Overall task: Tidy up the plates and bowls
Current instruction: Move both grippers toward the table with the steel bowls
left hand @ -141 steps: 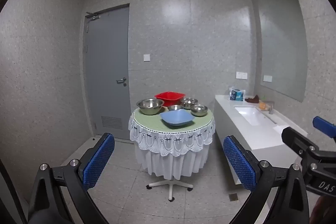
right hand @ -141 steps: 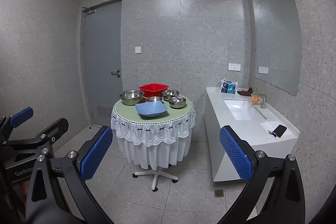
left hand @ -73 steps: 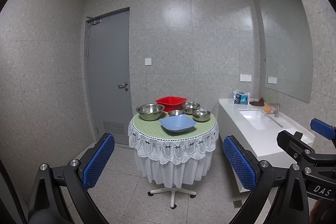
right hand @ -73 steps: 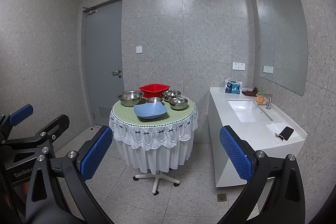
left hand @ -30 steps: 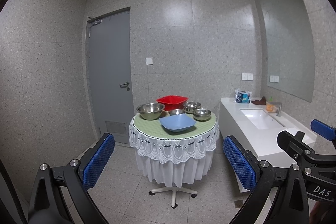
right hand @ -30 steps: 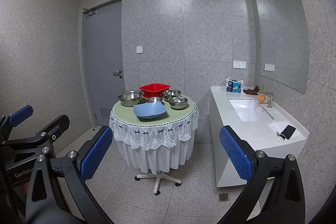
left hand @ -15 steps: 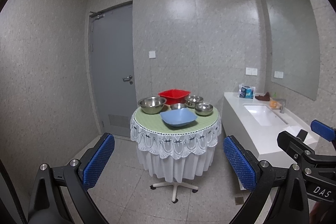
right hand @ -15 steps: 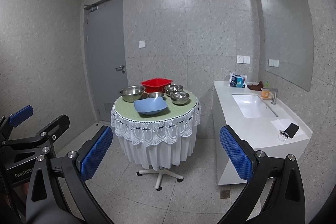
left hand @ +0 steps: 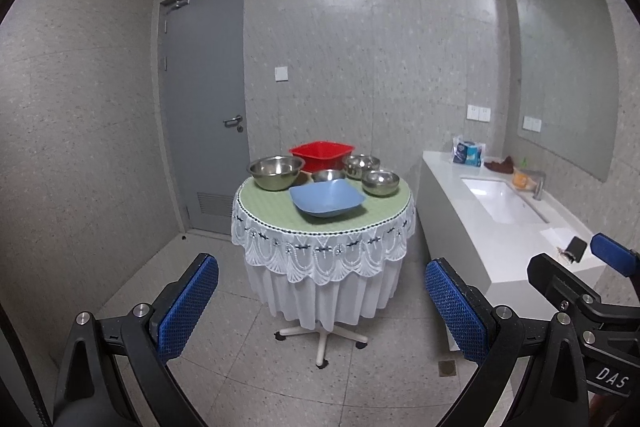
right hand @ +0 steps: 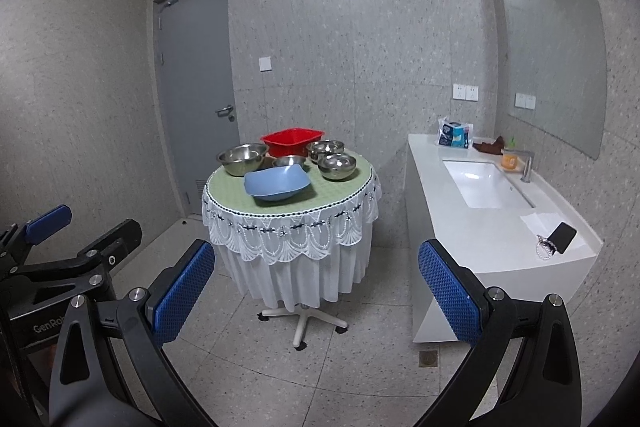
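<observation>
A round table [left hand: 272, 215] with a green top and white lace cloth stands ahead, also in the right wrist view [right hand: 224, 195]. On it sit a blue square bowl [left hand: 326, 199] [right hand: 277, 183], a red basin [left hand: 322, 154] [right hand: 292, 141], a large steel bowl [left hand: 274, 171] [right hand: 242, 158] and three smaller steel bowls [left hand: 380, 182] [right hand: 337, 166]. My left gripper [left hand: 320, 307] and right gripper [right hand: 316, 291] are both open and empty, well short of the table.
A white counter with a sink [left hand: 500, 205] [right hand: 484, 183] runs along the right wall, with a phone [right hand: 562, 237] near its front end. A grey door [left hand: 204, 107] is at the back left. A floor drain [right hand: 428, 357] lies by the counter.
Both grippers have moved closer to the table and tilted down a little, so the table looks larger. Both stay open and empty.
</observation>
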`<state>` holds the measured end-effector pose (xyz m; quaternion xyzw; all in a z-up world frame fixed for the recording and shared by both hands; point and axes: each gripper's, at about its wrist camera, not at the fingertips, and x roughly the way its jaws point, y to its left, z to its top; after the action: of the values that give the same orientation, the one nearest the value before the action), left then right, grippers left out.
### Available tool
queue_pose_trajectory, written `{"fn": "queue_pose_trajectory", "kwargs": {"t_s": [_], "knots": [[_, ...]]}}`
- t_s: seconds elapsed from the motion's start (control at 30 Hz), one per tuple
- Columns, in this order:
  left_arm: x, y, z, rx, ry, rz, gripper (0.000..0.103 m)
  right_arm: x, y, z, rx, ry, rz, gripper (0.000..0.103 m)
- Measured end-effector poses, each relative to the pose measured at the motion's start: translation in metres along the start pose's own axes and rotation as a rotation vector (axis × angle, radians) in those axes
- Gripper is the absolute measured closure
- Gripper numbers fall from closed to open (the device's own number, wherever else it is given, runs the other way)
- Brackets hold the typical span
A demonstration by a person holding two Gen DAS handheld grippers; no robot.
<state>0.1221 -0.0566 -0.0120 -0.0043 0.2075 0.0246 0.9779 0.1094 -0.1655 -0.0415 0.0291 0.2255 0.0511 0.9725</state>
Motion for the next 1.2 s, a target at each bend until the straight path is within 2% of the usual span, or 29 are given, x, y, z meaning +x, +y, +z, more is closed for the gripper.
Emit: {"fn": "queue_pose_trajectory", "kwargs": {"t_s": [0.17,0.37,0.4,0.57,0.7,0.77,0.87,1.03,1.2], "knots": [[0.052,0.005,0.020,0.013,0.023,-0.030,0.001,0.043,-0.005,0.005,0.020,0.030,-0.009,0.000],[0.149,0.030,0.056,0.036,0.046,-0.088,0.001,0.118,-0.004,0.024,0.040,0.058,-0.054,0.000],[0.178,0.042,0.072,0.042,0.051,-0.108,0.001,0.132,-0.003,0.028,0.046,0.066,-0.060,0.000],[0.267,0.083,0.130,0.054,0.045,-0.136,0.001,0.213,0.015,0.069,0.066,0.071,-0.069,0.000],[0.353,0.129,0.179,0.058,0.029,-0.123,0.001,0.277,0.034,0.102,0.104,0.077,-0.021,0.000],[0.378,0.143,0.190,0.049,0.039,-0.114,0.001,0.309,0.045,0.116,0.105,0.091,0.009,0.000],[0.431,0.169,0.211,0.024,0.092,-0.116,0.001,0.361,0.060,0.138,0.098,0.125,0.044,0.000],[0.534,0.215,0.246,-0.051,0.230,-0.110,0.001,0.441,0.079,0.173,0.079,0.175,0.095,0.000],[0.628,0.242,0.270,-0.135,0.359,-0.079,0.001,0.535,0.101,0.198,0.059,0.287,0.165,0.000]]}}
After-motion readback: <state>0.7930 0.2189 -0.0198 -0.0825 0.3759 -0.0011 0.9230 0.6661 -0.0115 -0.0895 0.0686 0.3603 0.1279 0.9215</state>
